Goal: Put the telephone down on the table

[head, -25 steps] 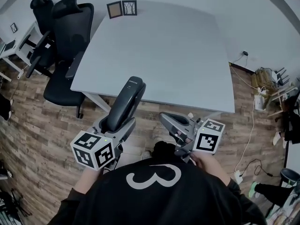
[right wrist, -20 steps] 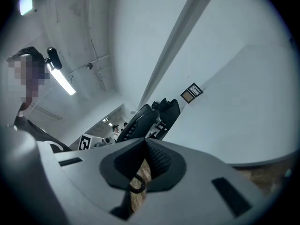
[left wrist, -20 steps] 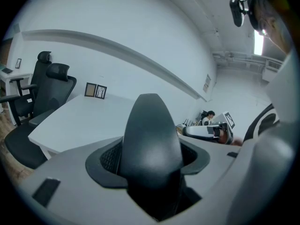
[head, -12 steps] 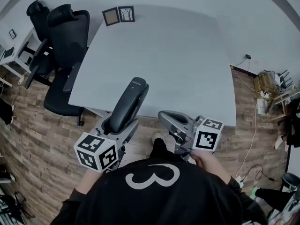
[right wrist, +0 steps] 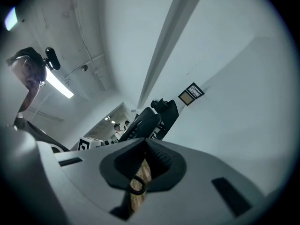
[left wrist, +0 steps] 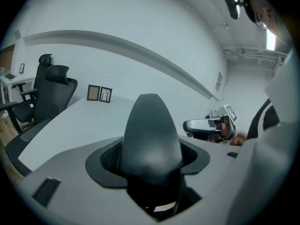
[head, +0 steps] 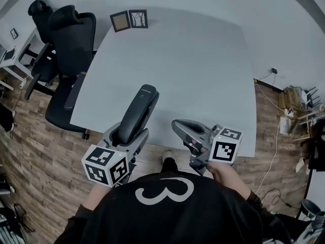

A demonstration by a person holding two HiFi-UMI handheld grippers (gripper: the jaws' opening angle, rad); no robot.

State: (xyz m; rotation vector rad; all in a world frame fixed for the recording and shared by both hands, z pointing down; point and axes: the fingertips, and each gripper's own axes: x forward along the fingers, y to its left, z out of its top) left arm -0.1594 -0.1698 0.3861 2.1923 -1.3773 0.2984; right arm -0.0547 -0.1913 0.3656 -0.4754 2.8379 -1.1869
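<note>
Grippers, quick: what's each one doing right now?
Left gripper: closed on the telephone.
Right gripper: jaws together, holding nothing.

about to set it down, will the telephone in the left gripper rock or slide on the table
Probably stiff: the telephone sticks out of the left gripper without sagging. Its smooth, rounded dark shell looks somewhat slippery, and it may rock on the flat table if laid on a curved side. It seems fairly light, since it is held by one end.
</note>
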